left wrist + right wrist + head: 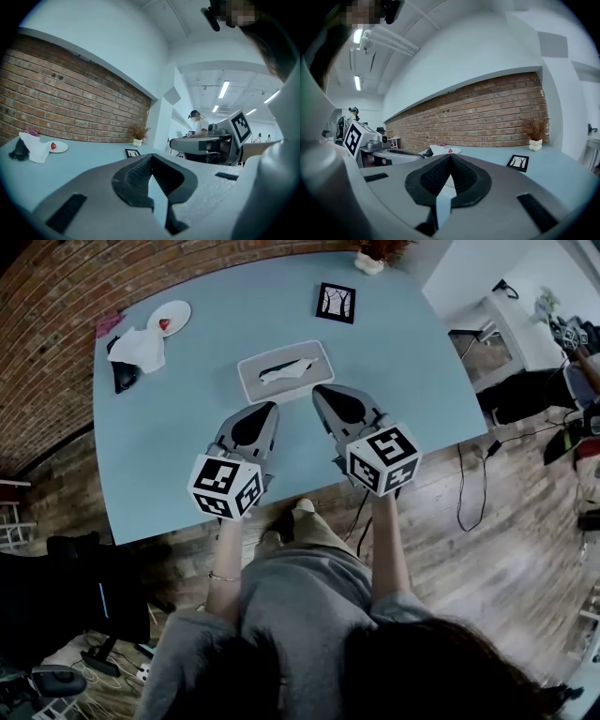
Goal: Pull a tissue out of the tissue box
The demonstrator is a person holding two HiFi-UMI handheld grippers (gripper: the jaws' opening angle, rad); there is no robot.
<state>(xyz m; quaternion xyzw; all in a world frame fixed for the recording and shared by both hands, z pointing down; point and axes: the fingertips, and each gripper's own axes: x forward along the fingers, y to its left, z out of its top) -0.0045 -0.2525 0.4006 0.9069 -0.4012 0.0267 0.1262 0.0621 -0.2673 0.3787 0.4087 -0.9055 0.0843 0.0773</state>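
The grey tissue box (286, 372) lies flat in the middle of the light blue table (187, 446), with a white tissue (284, 370) poking out of its top slot. My left gripper (271, 408) hovers just short of the box's near left corner, its jaws shut and empty. To its right, my right gripper (319, 390) points at the box's near right edge, also shut on nothing. In the left gripper view the left gripper (150, 158) has its tips together; the right gripper (450, 157) looks the same in the right gripper view. Both gripper views look over the box.
At the far left of the table are a white plate (170, 316) with a red bit, a crumpled white cloth (139, 348) and a black object (124, 377). A framed picture (336, 302) and a small vase (369, 261) lie beyond the box. The table's front edge runs under my grippers.
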